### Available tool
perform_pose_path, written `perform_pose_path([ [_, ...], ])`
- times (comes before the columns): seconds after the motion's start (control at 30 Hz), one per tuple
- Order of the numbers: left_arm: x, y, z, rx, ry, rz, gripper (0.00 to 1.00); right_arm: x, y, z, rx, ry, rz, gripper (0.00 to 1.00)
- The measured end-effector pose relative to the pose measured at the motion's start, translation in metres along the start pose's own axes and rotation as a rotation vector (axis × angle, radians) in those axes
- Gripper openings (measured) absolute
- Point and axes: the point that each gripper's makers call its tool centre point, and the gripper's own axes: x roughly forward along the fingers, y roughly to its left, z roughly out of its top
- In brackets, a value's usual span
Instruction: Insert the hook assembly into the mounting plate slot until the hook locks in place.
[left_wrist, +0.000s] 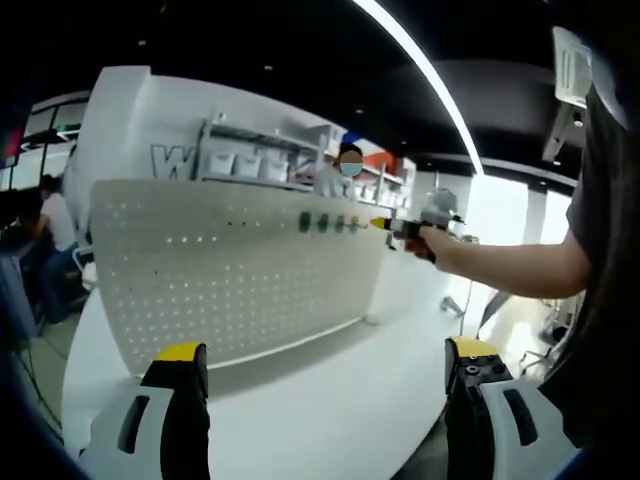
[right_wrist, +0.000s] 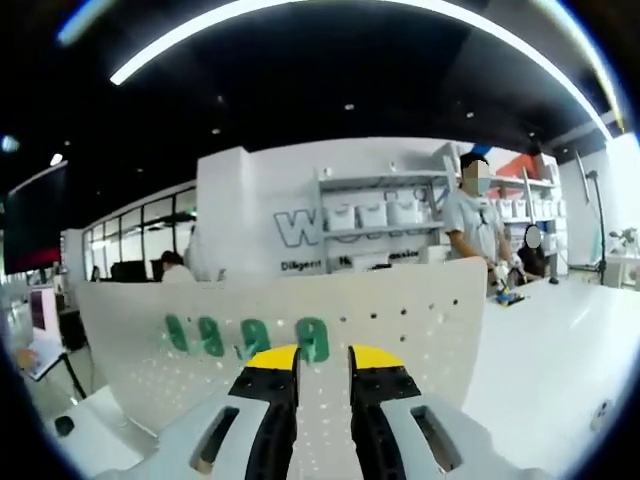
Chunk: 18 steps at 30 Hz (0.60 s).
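Four green hooks (right_wrist: 247, 338) sit in a row along the upper part of the white perforated mounting plate (left_wrist: 230, 280), which stands upright on a white table (left_wrist: 330, 410). In the right gripper view the right gripper (right_wrist: 323, 362) is up against the plate just beside the hook at the row's end, its yellow-tipped jaws drawn close with a narrow gap, and I cannot tell whether anything is pinched between them. In the left gripper view the left gripper (left_wrist: 325, 365) hangs back from the plate with its jaws spread wide and empty, while a person's hand (left_wrist: 432, 243) reaches to the plate's upper edge by the hooks.
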Motion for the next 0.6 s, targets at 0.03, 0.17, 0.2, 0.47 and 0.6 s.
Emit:
perform_pose_path([
  [0.03,0.000,0.000,0.000,0.001,0.002,-0.001,1.00,-0.007,-0.001,-0.005,-0.006,0.010,-0.001,0.19],
  [0.17,-0.002,-0.002,-0.001,0.007,0.000,-0.007,1.00,-0.027,0.001,-0.017,-0.018,0.041,0.011,0.23],
  [0.2,-0.002,-0.003,-0.001,0.008,0.000,-0.009,1.00,-0.034,0.003,-0.020,-0.037,0.053,0.021,0.25],
  [0.47,-0.005,-0.008,-0.002,0.009,-0.001,-0.023,1.00,-0.075,0.024,-0.038,-0.100,0.097,0.067,0.34],
  [0.6,-0.007,-0.009,-0.002,0.015,-0.002,-0.022,1.00,-0.097,0.033,-0.039,-0.070,0.096,0.071,0.38],
])
